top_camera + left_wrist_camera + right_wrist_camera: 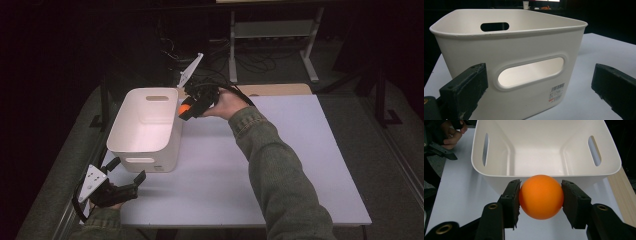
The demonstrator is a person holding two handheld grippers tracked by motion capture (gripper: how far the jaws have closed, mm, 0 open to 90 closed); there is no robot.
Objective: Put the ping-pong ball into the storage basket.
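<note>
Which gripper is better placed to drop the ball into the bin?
Right. The right gripper already holds the ball at the bin's rim. The left gripper is open, holds nothing, and sits outside the bin's near wall.

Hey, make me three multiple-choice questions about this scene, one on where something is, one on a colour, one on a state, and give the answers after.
1. Where is the ball?
A. between the right gripper jaws
B. inside the bin
C. on the table

2. What colour is the ball?
A. green
B. orange
C. white

3. How are the left gripper jaws?
A. shut on the bin
B. shut on the ball
C. open

Answers: 1 A, both pads press its sides just short of the white bin rim. 2 B, plainly orange. 3 C, jaws spread wide, gripping nothing.
</note>
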